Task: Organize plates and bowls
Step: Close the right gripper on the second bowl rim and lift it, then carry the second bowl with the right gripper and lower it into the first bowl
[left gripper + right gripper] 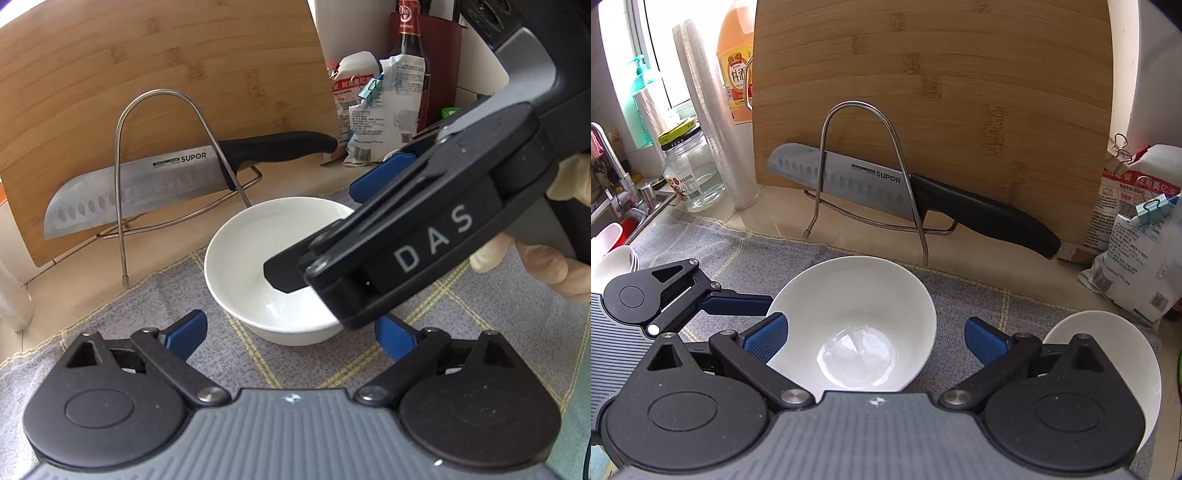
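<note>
Both tongs stand released over one white bowl (pixel 849 306), gripping nothing. Left tongs (pixel 291 334) have their blue pads spread wide on either side of the bowl's near wall, clear of it, with grey cloth showing beside each pad. Right tongs (pixel 877 339) reach in from the side: seen from the left wrist, one finger dips inside the bowl and the other hangs outside its far rim, so they straddle the wall without pressing on it. A hand (pixel 546 269) holds their grip.

That bowl sits upright and empty on a grey cloth (pixel 960 295) with pale yellow lines, close to the cloth's back edge. Just behind it on the bench (pixel 775 221), a wire rack (pixel 860 110) carries a knife (pixel 849 177) with a black handle, and a bamboo cutting board (pixel 942 74) leans upright behind both.

A second white bowl (pixel 1108 332) rests near the cloth's right edge, partly hidden by the right tongs. More white bowls (pixel 617 262) are stacked at the cloth's left edge. Clipped bags (pixel 1137 258) stand at the bench's back right, a glass jar (pixel 690 173) at its back left.
</note>
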The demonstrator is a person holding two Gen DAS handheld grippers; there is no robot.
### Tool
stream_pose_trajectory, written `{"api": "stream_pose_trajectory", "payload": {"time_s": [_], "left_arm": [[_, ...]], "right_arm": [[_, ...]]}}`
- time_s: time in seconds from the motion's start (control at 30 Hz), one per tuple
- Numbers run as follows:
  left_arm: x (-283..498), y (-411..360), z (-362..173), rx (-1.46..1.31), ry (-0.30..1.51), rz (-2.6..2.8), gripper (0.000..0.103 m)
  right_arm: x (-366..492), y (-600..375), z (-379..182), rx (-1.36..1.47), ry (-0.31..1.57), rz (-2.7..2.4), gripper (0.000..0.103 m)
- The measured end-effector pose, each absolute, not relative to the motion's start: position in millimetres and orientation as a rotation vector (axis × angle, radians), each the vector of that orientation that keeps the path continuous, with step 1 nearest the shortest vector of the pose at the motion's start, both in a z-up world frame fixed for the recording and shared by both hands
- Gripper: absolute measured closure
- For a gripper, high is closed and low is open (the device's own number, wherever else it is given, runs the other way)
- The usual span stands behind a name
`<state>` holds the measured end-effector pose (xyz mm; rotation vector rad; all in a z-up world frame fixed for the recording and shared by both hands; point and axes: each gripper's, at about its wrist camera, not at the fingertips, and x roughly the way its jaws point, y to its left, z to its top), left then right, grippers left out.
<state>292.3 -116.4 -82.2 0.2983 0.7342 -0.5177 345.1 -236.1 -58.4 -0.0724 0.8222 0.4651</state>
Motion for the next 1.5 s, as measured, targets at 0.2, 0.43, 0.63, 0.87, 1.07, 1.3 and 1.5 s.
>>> {"api": "stream_pose_trajectory", "payload": {"time_s": [0.2,0.43,0.63,0.87,1.07,1.3,1.5], "left_arm": [[296.0,-114.6,-81.3,0.282,0.733,-0.517,0.013],[296.7,-116.2,-80.9,0.285,0.732,-0.524,0.017],[295.5,-116.2,-80.5,0.283,0.727,-0.542,0.022],[294.0,-116.1,-79.6,0.288,0.729,-0.543,0.022],[290.8,-116.4,-78.4,0.299,0.727,-0.546,0.022],[279.3,-117.5,-69.4,0.313,0.713,-0.553,0.022],[265.9,-116.0,-59.8,0.324,0.702,-0.553,0.022]], "right_arm": [[354.8,-228.9,-65.1,-0.081,0.837,0.494,0.001],[359.1,-223.9,-67.3,-0.094,0.842,0.517,0.010],[358.9,-226.0,-67.9,-0.093,0.844,0.524,0.014],[356.8,-227.0,-67.0,-0.091,0.844,0.525,0.014],[350.2,-228.2,-61.1,-0.075,0.839,0.537,0.014],[341.1,-231.2,-55.6,-0.065,0.834,0.537,0.014],[327.2,-231.3,-44.4,-0.056,0.811,0.537,0.013]]}}
